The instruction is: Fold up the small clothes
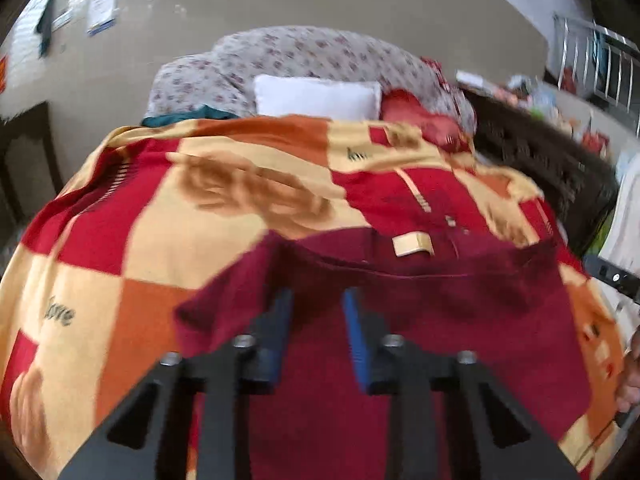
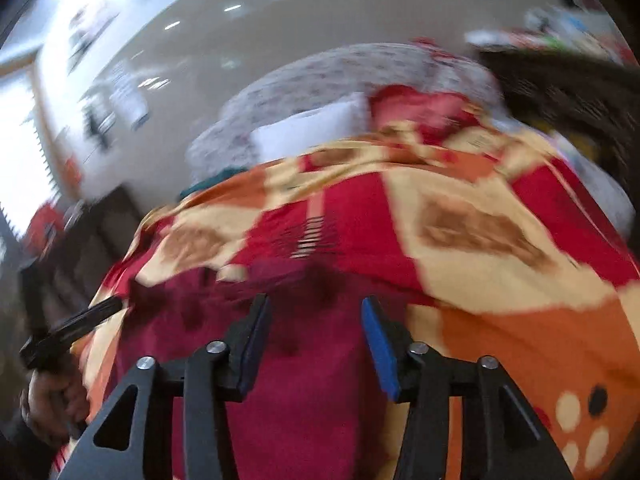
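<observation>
1. Maroon garment (image 1: 400, 320) lies spread on the checked blanket (image 1: 160, 220), toward 6 o'clock in both views.
2. Left hand-held gripper (image 1: 316, 312) and right hand-held gripper (image 2: 316, 320) hover with jaws parted, holding nothing.
3. Risk: closing now could pinch the blanket along with the garment.

A checked red, orange and cream blanket (image 1: 168, 216) covers the bed; floral bedding (image 1: 304, 56) and a white pillow (image 1: 316, 96) lie beyond, against a glossy beige wall (image 1: 280, 0), with what seems a bright window (image 2: 20, 152) to one side.
</observation>
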The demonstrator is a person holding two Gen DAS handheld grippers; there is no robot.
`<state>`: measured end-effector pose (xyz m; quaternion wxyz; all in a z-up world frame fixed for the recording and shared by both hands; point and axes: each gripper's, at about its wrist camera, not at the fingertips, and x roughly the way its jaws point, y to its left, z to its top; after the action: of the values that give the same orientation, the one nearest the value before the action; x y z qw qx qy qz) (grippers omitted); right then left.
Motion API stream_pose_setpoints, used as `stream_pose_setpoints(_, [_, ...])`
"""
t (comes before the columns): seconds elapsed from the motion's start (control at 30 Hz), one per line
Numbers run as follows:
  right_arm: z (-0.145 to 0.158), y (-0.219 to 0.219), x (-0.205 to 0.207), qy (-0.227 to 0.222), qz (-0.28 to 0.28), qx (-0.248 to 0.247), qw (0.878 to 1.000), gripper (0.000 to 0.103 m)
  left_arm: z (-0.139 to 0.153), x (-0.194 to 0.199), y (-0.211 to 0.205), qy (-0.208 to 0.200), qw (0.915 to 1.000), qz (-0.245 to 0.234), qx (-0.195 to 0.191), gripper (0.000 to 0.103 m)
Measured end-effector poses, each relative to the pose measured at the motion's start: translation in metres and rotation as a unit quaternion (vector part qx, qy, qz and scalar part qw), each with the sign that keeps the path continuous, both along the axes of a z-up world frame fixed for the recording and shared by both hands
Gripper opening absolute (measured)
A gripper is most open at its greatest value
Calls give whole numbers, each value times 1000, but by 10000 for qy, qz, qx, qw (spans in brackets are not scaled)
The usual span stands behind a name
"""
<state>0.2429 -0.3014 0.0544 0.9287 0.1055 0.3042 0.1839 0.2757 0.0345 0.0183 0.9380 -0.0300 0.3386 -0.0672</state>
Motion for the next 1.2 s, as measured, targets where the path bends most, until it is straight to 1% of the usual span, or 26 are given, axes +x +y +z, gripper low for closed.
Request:
stream_pose_setpoints(0.03, [-1, 14, 4, 6, 208, -103, 9997, 42, -2, 5, -4, -11, 9999, 35, 95, 22])
stream_pose_setpoints(0.07, [-2, 21, 7, 28, 293, -191, 9994, 40, -4, 12, -6, -25, 9997, 136, 189, 22])
stream_pose_setpoints(0.1, [-6, 32, 15, 77, 295, -397, 9987, 37, -6, 20, -5, -32, 9994, 279, 226, 22])
stream_pose_setpoints(0.17, [-16, 40, 32, 227, 111, -593, 9979, 37, -10, 35, 2, -63, 9974, 648, 304, 22])
stream_pose_setpoints(0.2, [-24, 40, 44, 365, -63, -642, 9973, 36, -17, 43, 9, 35, 9964, 796, 293, 22])
stream_pose_setpoints(0.23, [-31, 36, 55, 496, -300, -660, 9961, 36, -24, 49, 13, 161, 9960, 836, 265, 22])
stream_pose_setpoints(0.27, [-39, 32, 65, 635, -441, -633, 9950, 36, -34, 55, 18, 294, 9957, 859, 173, 22])
stream_pose_setpoints(0.3, [-48, 29, 74, 779, -505, -602, 9939, 33, -43, 57, 22, 325, 9959, 837, 57, 22])
stream_pose_setpoints(0.33, [-54, 26, 78, 834, -523, -582, 9934, 33, -47, 56, 23, 287, 9961, 833, 26, 22])
stream_pose_setpoints(0.37, [-58, 25, 81, 812, -524, -584, 9936, 33, -51, 53, 24, 203, 9964, 824, -9, 22])
stream_pose_setpoints(0.43, [-64, 27, 83, 633, -514, -711, 9941, 34, -54, 53, 31, 179, 9963, 801, -256, 22])
stream_pose_setpoints(0.5, [-70, 28, 84, 501, -482, -803, 9943, 35, -53, 54, 34, 232, 9961, 758, -392, 22])
stream_pose_setpoints(0.6, [-69, 25, 83, 496, -458, -651, 9956, 35, -42, 49, 35, 426, 9966, 582, -398, 22])
stream_pose_setpoints(0.63, [-67, 24, 83, 528, -434, -605, 9958, 36, -37, 46, 35, 459, 9967, 529, -420, 23])
stream_pose_setpoints(0.67, [-62, 23, 82, 585, -398, -550, 9960, 36, -26, 36, 40, 484, 9964, 462, -514, 29])
stream_pose_setpoints(0.7, [-52, 19, 76, 643, -360, -405, 9965, 38, -19, 27, 44, 448, 9962, 443, -596, 34])
stream_pose_setpoints(0.73, [-46, 17, 69, 628, -345, -287, 9970, 42, -12, 16, 50, 372, 9962, 424, -660, 47])
stream_pose_setpoints(0.77, [-34, 12, 55, 525, -327, -117, 9980, 45, -4, 0, 56, 266, 9965, 405, -684, 56])
stream_pose_setpoints(0.83, [-19, 11, 30, 324, -316, -70, 9990, 61, 7, -33, 65, 130, 9974, 340, -620, 57])
stream_pose_setpoints(0.9, [-8, 18, -5, 164, -233, -354, 9990, 71, 9, -69, 73, 217, 9978, 275, -555, 57])
stream_pose_setpoints(0.93, [-6, 26, -25, 136, -218, -634, 9977, 72, 7, -84, 76, 291, 9974, 288, -587, 57])
stream_pose_setpoints(0.97, [-7, 30, -38, 111, -179, -795, 9966, 72, 3, -100, 79, 405, 9966, 293, -660, 57])
stream_pose_setpoints(1.03, [-11, 44, -76, -14, 57, -1151, 9933, 82, -11, -135, 85, 681, 9928, 402, -898, 57])
stream_pose_setpoints(1.1, [-22, 50, -105, 74, 9, -1413, 9899, 84, -25, -156, 88, 840, 9894, 396, -1117, 57])
stream_pose_setpoints(1.13, [-27, 48, -111, 167, -4, -1357, 9906, 84, -32, -164, 89, 929, 9875, 415, -1203, 57])
stream_pose_setpoints(1.2, [-39, 35, -129, 411, 14, -918, 9949, 84, -52, -177, 84, 1139, 9844, 389, -1287, 57])
